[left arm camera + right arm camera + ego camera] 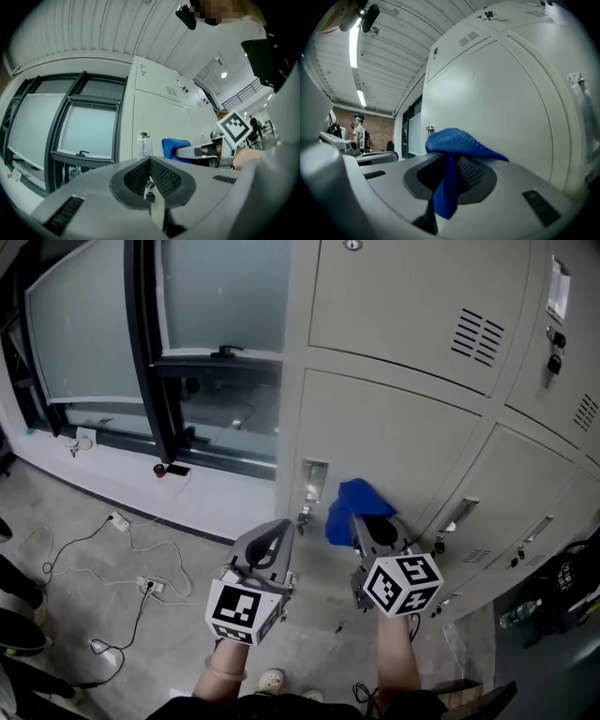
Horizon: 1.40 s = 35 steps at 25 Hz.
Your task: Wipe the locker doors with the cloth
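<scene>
Grey locker doors (394, 442) fill the right of the head view. My right gripper (361, 517) is shut on a blue cloth (349, 505), whose bunched end sits at the lower part of a door, beside a latch handle (312, 479). In the right gripper view the blue cloth (452, 154) hangs out between the jaws, close to the pale locker door (501, 103). My left gripper (278, 532) is shut on nothing, just left of the right one and a little off the lockers. In the left gripper view the blue cloth (174, 146) and the right gripper (206, 151) show ahead.
A dark-framed window (141, 343) stands left of the lockers. Cables and a power strip (150, 585) lie on the concrete floor. More locker doors with handles (459, 514) run to the right. A bag and bottle (553, 601) sit at the far right.
</scene>
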Tool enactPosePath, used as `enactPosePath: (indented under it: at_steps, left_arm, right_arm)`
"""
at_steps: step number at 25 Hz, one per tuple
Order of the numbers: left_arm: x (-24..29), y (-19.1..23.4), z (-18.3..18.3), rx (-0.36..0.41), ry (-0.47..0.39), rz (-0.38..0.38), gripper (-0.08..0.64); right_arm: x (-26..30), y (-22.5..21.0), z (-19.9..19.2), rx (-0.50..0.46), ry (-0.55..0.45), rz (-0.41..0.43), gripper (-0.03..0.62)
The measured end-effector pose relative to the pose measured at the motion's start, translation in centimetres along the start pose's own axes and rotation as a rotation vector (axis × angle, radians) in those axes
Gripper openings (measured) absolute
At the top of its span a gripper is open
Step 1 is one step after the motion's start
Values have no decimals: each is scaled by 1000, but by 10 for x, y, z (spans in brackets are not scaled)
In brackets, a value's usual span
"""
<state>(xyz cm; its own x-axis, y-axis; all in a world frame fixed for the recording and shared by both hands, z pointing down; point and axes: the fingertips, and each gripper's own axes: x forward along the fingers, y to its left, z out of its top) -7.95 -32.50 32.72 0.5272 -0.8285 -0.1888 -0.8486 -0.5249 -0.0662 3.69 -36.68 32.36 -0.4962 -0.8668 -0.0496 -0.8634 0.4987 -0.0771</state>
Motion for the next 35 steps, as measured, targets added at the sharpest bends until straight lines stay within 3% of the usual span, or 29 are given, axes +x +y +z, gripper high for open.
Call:
enactPosePath:
  at_steps: [25,35]
  left_arm:
    - [43,-82,1,-28,-19,-182,6]
    - [50,-93,-1,-31,-17,-219,6]
  right_arm:
    - [-83,-100,10,5,-19,-271,61]
    - [-91,-111,9,9,-12,-303,61]
